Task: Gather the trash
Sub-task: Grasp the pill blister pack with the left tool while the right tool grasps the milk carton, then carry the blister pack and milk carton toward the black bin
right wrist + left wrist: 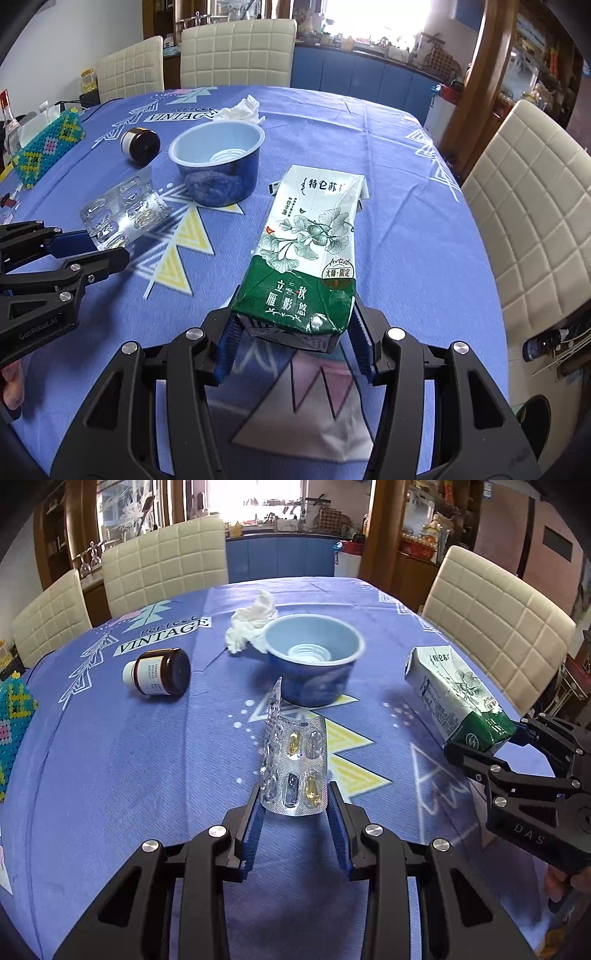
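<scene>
With the left gripper (295,805) pinching the blister pack (295,764) and the right gripper (291,332) clamped on the milk carton's (310,254) green end above the table (388,155), both should drop gently into the blue bowl (314,657), I'd say.

Both tongs (294,805) (295,334) are black, with silver screws and ribbed blue pads (255,827).

Silver blister pack (295,764), green/white carton (306,251), blue bowl (314,653), brown bottle (162,672), purple-blue tablecloth w/ yellow triangles (110,757)
</scene>
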`<state>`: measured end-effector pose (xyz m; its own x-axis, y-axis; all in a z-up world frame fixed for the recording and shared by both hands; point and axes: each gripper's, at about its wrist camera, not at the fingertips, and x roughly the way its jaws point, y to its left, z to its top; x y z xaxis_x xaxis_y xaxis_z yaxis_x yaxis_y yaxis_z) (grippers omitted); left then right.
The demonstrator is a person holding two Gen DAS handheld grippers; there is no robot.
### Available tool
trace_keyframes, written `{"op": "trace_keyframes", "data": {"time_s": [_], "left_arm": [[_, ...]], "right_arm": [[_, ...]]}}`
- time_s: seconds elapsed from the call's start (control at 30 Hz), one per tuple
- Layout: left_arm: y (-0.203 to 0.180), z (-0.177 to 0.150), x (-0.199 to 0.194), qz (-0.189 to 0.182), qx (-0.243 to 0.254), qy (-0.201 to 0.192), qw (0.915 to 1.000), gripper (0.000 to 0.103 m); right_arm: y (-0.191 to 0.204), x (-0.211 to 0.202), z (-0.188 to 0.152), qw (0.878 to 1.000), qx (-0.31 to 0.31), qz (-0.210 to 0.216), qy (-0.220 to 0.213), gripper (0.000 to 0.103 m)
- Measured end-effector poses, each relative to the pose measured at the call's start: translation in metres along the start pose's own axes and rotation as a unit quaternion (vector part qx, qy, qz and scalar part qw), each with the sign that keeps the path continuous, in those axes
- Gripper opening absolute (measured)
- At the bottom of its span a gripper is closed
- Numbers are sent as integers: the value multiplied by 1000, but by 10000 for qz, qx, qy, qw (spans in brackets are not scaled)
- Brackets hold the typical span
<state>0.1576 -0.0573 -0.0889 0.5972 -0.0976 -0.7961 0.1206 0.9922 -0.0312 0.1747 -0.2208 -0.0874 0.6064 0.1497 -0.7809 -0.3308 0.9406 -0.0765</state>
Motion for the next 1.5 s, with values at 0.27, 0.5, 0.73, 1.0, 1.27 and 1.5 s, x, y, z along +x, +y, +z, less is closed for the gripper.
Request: {"op": "trace_keyframes", "data": {"time_s": [0.27,0.5,0.73,1.0,1.27,1.5], "left_arm": [[-28,-10,-22,-87,270,-166,9995,33],[-54,-19,-37,-150,516,-269,9982,33],[-87,-25,-51,-215,811,-389,9957,33],[-135,-32,-67,-369,1237,-553,9901,33],[-179,-35,-79,-525,1602,-680,9833,33],[-217,-36,-86,-619,1900,-761,9769,33]], "right_arm": [[-9,-33,-25,9997,86,-181,-130,53],[-24,-58,-47,9990,243,-314,-201,53],[-38,-81,-68,9978,373,-447,-313,53],[-65,-110,-96,9949,618,-671,-426,53],[-93,-133,-122,9910,895,-851,-525,53],[-115,-147,-141,9867,1122,-971,-660,51]]}}
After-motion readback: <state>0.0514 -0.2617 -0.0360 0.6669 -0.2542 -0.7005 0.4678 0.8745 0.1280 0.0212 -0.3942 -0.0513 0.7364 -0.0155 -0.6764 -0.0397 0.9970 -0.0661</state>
